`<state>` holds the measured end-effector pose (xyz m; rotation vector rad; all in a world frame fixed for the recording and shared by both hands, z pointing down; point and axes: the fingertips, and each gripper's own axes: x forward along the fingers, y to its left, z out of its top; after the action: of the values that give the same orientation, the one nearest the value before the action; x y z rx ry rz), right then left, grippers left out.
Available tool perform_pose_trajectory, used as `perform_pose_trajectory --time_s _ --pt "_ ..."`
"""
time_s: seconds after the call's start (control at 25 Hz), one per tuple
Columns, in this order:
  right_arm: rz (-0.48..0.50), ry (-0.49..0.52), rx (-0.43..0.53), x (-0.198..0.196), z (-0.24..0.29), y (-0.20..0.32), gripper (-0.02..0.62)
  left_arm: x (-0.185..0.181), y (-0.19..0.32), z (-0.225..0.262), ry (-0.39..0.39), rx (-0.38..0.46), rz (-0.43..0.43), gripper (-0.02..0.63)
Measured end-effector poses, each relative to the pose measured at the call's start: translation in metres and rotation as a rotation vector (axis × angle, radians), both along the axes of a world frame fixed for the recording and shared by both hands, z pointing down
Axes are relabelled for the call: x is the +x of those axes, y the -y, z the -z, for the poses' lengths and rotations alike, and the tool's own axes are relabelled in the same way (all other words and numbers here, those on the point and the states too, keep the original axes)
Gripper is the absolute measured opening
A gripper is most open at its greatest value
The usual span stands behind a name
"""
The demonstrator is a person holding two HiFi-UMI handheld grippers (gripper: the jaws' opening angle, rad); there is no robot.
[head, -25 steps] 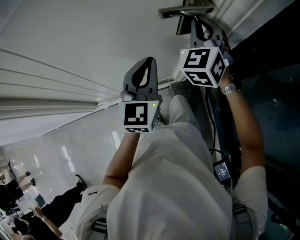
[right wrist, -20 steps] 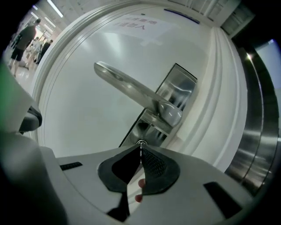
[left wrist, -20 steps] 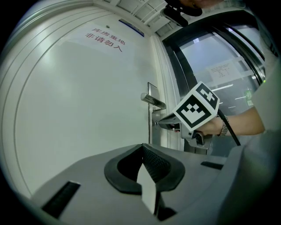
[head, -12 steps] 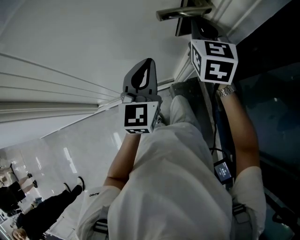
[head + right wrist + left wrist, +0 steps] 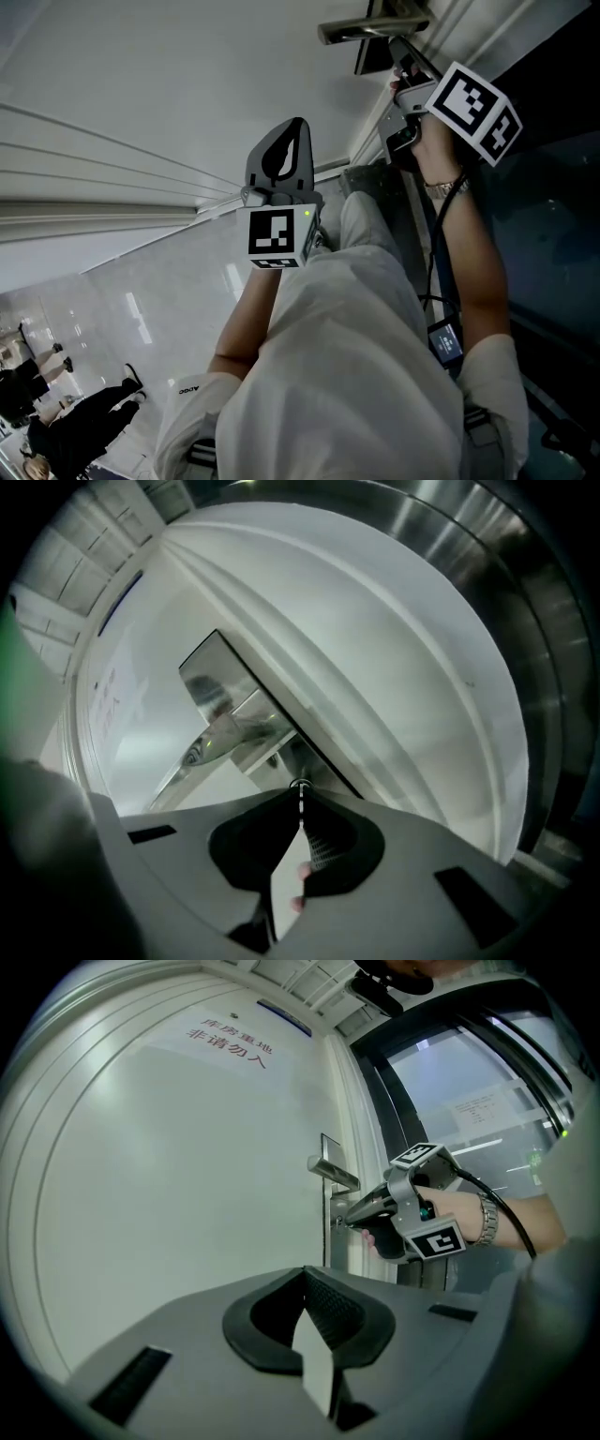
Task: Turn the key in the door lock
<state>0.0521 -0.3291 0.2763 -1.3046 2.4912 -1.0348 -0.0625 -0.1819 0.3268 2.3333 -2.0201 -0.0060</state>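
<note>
Key [image 5: 301, 793] sits in the lock [image 5: 300, 782] below the door handle [image 5: 220, 738], clenched by the right tongs [image 5: 354, 1221], which stand rolled sideways. The turn appears under way; finishing and release are left. Left tongs [image 5: 305, 1277] are closed, empty, well clear of the door [image 5: 187, 1176].

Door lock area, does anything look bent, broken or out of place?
Nothing stands out. The door handle looks intact on its plate. The right gripper is shut on the key just below it, at the lock. The white door shows no marks or damage.
</note>
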Motion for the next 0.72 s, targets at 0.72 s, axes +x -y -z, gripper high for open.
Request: perform_pose_trajectory --time_s 0.72 --pt "-0.012 0.31 -0.158 0.0009 -0.0021 0.0018 0.012 -0.0049 -0.0053 -0.0032 0.006 -0.006 0.013 0.008"
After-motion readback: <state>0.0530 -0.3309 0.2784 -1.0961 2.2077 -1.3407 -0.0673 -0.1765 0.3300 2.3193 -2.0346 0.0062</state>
